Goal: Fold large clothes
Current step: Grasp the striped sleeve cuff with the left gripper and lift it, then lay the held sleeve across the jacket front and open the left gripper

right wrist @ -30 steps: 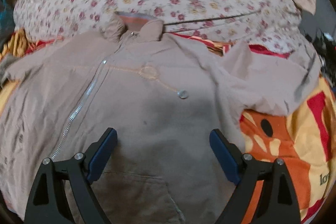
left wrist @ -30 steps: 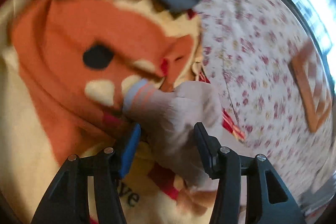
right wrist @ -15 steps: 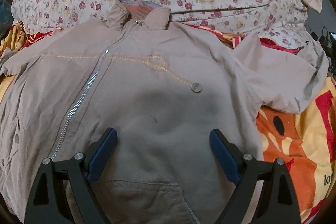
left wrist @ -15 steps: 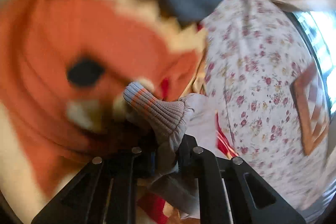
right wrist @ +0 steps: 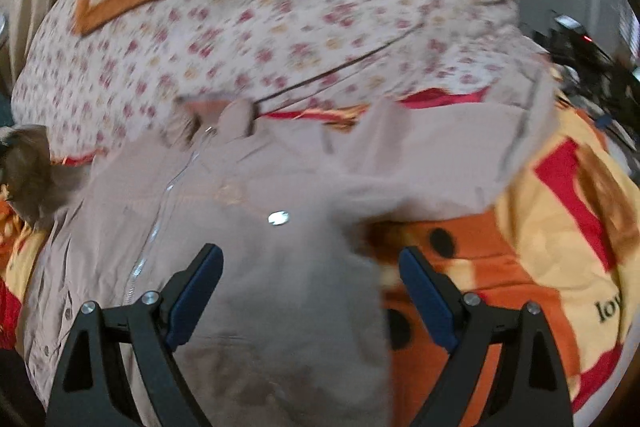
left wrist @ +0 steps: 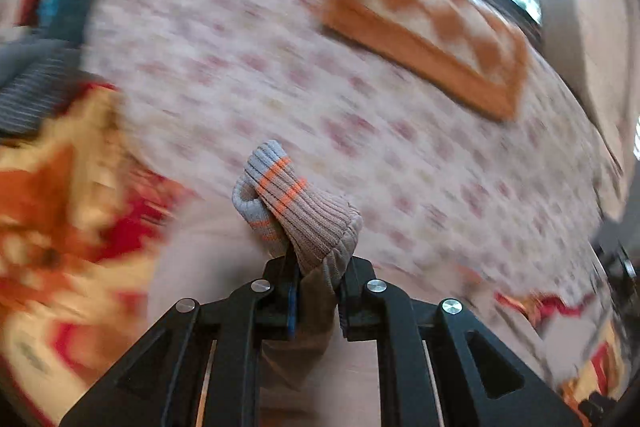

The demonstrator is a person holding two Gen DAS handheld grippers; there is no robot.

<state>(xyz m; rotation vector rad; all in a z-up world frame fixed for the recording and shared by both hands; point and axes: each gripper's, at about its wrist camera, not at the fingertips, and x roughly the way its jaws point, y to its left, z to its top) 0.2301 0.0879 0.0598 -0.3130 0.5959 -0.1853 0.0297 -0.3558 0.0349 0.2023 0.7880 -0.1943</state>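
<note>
Now the beige jacket [right wrist: 256, 267] lies spread, zipper up, on the orange blanket [right wrist: 540, 267] below the flowered quilt [right wrist: 320, 27]. My left gripper [left wrist: 316, 291] is clenched on its ribbed cuff [left wrist: 296, 203] (grey with orange stripes). My right gripper [right wrist: 310, 291] hangs released above the jacket.

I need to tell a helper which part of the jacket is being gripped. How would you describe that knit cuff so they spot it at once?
On the bed with the floral quilt, a beige jacket lies spread out. One sleeve end is pinched in the left hand-held gripper: the ribbed cuff. Unlike the jacket's smooth cloth, it is knitted, grey-edged, with orange stripes.
</note>
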